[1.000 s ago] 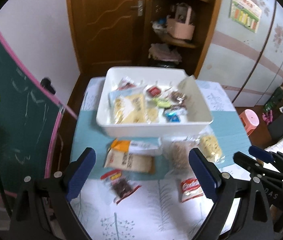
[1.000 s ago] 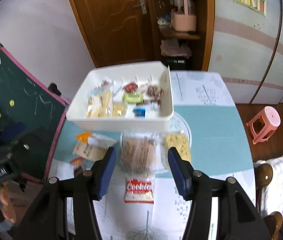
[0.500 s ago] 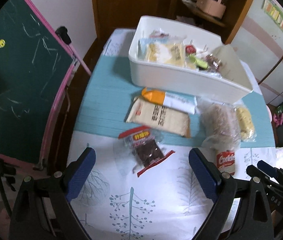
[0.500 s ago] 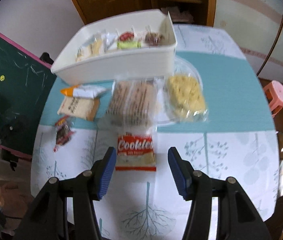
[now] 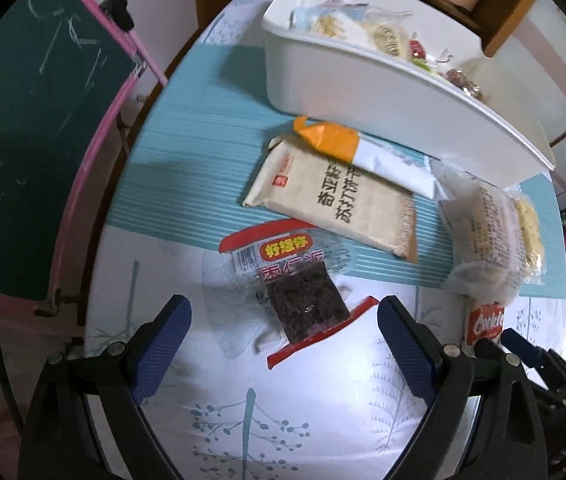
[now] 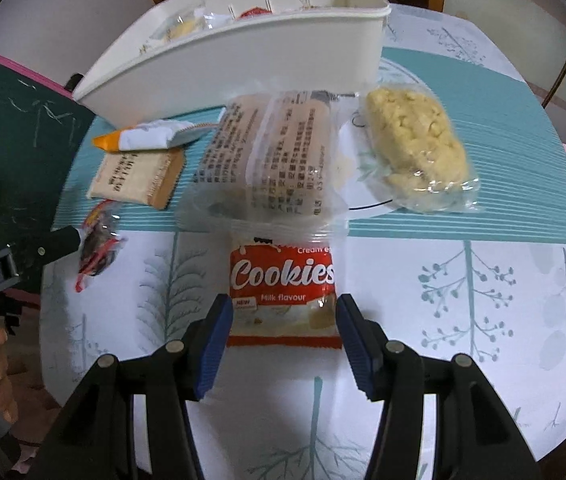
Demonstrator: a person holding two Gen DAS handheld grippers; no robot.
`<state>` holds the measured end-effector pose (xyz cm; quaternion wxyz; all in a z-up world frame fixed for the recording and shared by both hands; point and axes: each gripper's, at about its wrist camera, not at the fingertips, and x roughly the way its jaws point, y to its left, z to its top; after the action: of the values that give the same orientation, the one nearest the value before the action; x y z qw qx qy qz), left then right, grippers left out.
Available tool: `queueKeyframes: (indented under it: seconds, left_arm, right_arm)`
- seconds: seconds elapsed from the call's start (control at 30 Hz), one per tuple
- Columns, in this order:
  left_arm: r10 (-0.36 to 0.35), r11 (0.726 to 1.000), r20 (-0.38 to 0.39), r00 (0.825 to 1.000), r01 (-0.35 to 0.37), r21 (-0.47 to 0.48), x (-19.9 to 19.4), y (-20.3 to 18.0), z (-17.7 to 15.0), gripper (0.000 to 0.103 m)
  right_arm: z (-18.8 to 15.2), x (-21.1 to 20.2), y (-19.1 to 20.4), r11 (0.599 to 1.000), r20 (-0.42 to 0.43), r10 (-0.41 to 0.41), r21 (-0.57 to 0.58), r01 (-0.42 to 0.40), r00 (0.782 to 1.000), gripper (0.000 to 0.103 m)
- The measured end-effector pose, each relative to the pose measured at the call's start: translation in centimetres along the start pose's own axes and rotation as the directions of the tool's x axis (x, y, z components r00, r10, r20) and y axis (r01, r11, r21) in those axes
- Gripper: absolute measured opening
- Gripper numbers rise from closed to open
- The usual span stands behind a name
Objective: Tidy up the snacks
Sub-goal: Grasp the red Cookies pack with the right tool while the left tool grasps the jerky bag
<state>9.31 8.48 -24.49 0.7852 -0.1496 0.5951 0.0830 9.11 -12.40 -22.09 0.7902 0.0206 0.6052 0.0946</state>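
Dim, bluish light, glare mid-tablecloth (image 5: 323,392), blurred, fisheye-bent edges.

A white bin (image 6: 243,52) stands at 12 o'clock on the table, holding several small wrapped snacks (image 5: 387,36). Just before it lie loose packets. A red Cookies pack (image 6: 285,296) lies flat at 6 o'clock, its top edge under a clear bag of pale wafers (image 6: 271,152). At 2 o'clock is a clear bag of yellow puffs (image 6: 415,140). At 10 o'clock an orange-and-white pack (image 6: 147,138) overlaps a beige cracker pack (image 6: 139,178). At 9 o'clock lies a red-edged clear bag of dark dates (image 5: 303,300).
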Motion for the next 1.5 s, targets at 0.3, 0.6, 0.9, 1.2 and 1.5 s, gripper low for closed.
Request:
queueKeyframes:
  seconds: [0.3, 0.6, 0.9, 1.2, 1.5]
  left_arm:
    - [-0.012, 0.998, -0.054, 0.998, 0.008, -0.068, 2.4, 1.4, 0.8, 0.094]
    - [0.001, 0.999, -0.062, 0.998, -0.004, -0.042, 3.5, 0.5, 0.9, 0.089]
    - [0.038, 0.997, -0.025, 0.999, -0.036, 0.062, 2.2, -0.9, -0.5, 0.041]
    - [0.021, 0.992, -0.025, 0.999, -0.018, 0.125, 0.7, -1.8, -2.4, 0.040]
    - [0.017, 0.976, 0.019, 1.000, -0.021, 0.216, -4.5, -3.6, -4.3, 0.040]
  right_arm:
    - [1.2, 1.6, 0.7, 1.000, -0.008, -0.030, -0.004, 0.030, 1.000, 0.061]
    - [1.9, 3.1, 3.5, 0.984, 0.017, -0.151, -0.093, 0.152, 0.988, 0.067]
    - [1.9, 3.7, 4.9, 0.982, 0.034, -0.151, -0.111, 0.154, 0.988, 0.046]
    - [-0.4, 1.1, 4.9, 0.988, -0.002, -0.103, -0.116, 0.102, 0.995, 0.045]
    - [-4.3, -3.4, 6.9, 0.975, 0.051, -0.057, -0.212, 0.066, 0.997, 0.045]
